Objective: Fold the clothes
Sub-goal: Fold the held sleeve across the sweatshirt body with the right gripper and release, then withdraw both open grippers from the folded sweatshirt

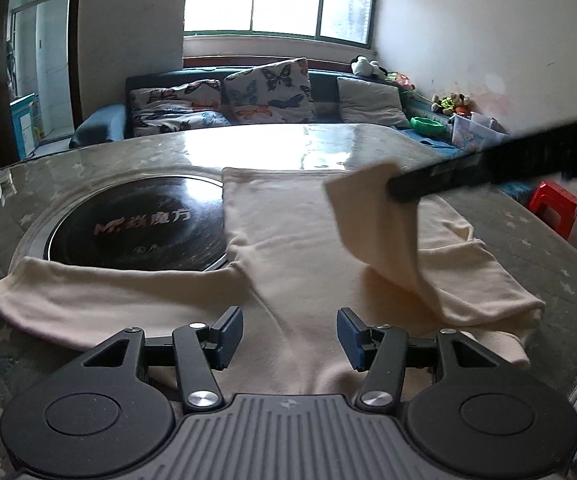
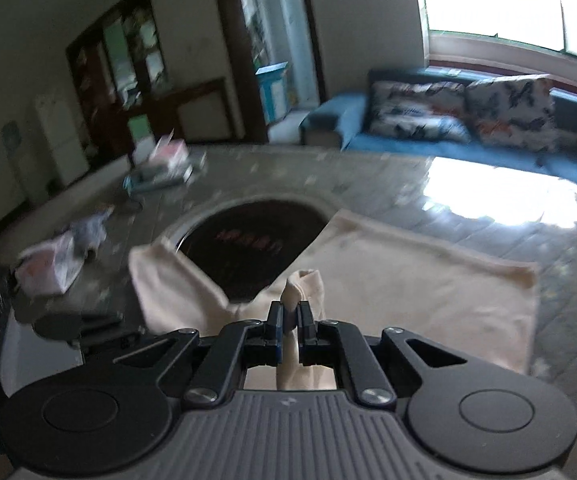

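Note:
A cream long-sleeved garment (image 1: 296,248) lies spread on the grey table, its left sleeve (image 1: 100,296) stretched out to the left. My left gripper (image 1: 289,334) is open and empty, low over the garment's near edge. My right gripper (image 2: 289,316) is shut on the garment's right sleeve (image 2: 308,284) and holds it lifted above the body of the garment (image 2: 408,280). In the left wrist view the right gripper's black fingers (image 1: 488,168) come in from the right, with the lifted sleeve (image 1: 372,224) hanging over the garment.
A round black induction plate (image 1: 136,224) is set into the table (image 1: 88,160), partly under the garment. Boxes and packets (image 2: 160,168) lie at the table's far left. A blue sofa with cushions (image 1: 264,92) stands behind the table. A red stool (image 1: 554,208) stands at the right.

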Action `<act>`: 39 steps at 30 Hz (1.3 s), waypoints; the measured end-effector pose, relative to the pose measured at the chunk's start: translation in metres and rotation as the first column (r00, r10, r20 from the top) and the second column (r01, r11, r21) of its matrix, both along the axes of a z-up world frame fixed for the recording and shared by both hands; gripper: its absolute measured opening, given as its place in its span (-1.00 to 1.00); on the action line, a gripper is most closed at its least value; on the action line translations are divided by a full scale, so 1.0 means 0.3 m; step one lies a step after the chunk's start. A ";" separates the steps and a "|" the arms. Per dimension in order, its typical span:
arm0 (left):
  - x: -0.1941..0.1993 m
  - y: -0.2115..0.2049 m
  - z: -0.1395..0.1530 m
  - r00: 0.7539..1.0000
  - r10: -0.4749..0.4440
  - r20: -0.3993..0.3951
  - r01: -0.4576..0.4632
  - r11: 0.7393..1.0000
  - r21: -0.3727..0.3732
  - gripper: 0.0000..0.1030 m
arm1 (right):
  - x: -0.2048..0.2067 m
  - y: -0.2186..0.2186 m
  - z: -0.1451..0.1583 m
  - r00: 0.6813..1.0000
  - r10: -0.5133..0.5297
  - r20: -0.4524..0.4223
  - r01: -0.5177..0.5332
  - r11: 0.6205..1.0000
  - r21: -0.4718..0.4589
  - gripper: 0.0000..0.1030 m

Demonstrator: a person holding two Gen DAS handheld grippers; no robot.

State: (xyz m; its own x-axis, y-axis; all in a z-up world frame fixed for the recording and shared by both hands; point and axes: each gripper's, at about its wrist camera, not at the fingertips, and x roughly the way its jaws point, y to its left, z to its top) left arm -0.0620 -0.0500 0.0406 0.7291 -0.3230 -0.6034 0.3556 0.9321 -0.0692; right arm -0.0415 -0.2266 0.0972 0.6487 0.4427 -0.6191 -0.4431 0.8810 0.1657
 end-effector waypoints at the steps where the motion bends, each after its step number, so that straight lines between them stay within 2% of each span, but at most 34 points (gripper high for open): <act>1: -0.001 0.004 0.000 1.000 0.003 -0.001 -0.003 1.000 -0.001 0.08 | 0.001 0.011 -0.013 1.000 0.012 -0.007 -0.012 1.000 -0.006 -0.82; 8: 0.005 0.014 0.019 1.000 0.007 0.009 -0.007 1.000 -0.006 0.08 | -0.026 -0.068 0.033 1.000 0.013 0.022 -0.012 1.000 -0.028 -0.70; 14: 0.033 -0.018 0.000 1.000 -0.008 -0.005 0.008 1.000 0.008 0.05 | -0.043 -0.218 -0.006 0.997 -0.081 -0.015 0.078 0.986 -0.147 -0.70; 20: 0.053 -0.045 -0.025 0.999 -0.018 -0.027 0.019 0.999 0.038 -0.29 | -0.079 -0.334 -0.106 0.985 -0.156 -0.077 0.138 0.970 -0.200 -0.70; 24: 0.061 -0.042 -0.038 0.999 -0.005 -0.044 0.008 0.998 0.063 -0.36 | -0.073 -0.330 -0.137 0.987 -0.147 -0.059 0.133 0.972 -0.195 -0.70; 31: 0.051 -0.030 -0.019 0.999 -0.011 -0.034 0.014 0.997 0.079 -0.32 | -0.028 -0.319 -0.214 0.986 -0.152 -0.062 0.134 0.964 -0.231 -0.75; 34: 0.047 -0.029 0.013 1.000 -0.012 -0.006 0.013 0.997 0.073 -0.32 | -0.039 -0.328 -0.198 0.985 -0.160 -0.058 0.140 0.956 -0.256 -0.74; 39: 0.072 -0.070 0.043 0.999 -0.044 0.019 0.044 0.998 0.045 -0.34 | -0.063 -0.316 -0.167 0.992 -0.119 -0.047 0.105 0.967 -0.231 -0.74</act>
